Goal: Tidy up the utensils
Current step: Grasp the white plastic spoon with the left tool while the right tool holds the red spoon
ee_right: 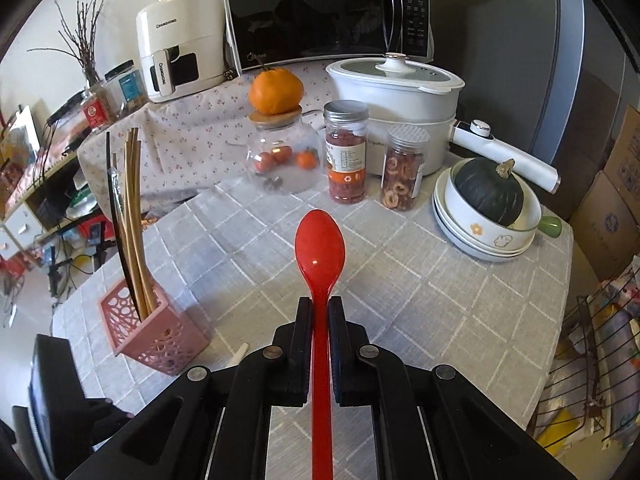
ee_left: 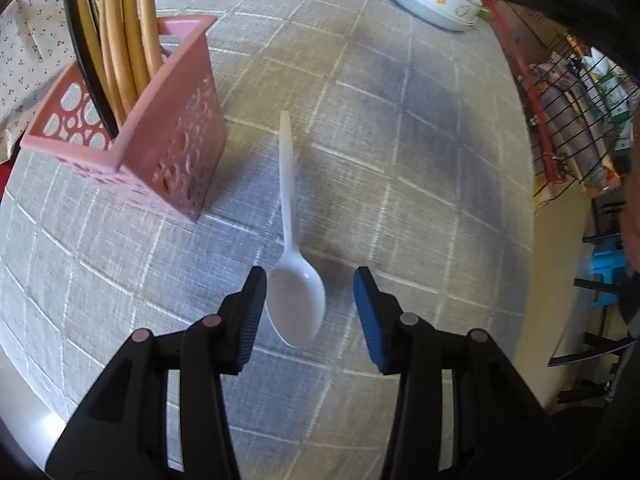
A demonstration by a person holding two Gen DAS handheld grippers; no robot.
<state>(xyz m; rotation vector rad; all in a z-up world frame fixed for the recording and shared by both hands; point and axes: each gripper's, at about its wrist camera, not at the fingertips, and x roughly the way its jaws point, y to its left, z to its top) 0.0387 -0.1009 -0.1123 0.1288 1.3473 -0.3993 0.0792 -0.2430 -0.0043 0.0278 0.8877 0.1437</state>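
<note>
A white plastic spoon lies on the grey checked tablecloth, bowl toward me, handle pointing away. My left gripper is open, its jaws on either side of the spoon's bowl, not touching it as far as I can tell. A pink perforated basket with wooden chopsticks stands to the left of the spoon. My right gripper is shut on a red spoon, held above the table with the bowl pointing forward. The pink basket sits below and left of it.
Stacked plates and a bowl holding a dark squash sit at the table's right back. Two jars and a glass jar with an orange stand at the back. A wire rack is beyond the table's right edge.
</note>
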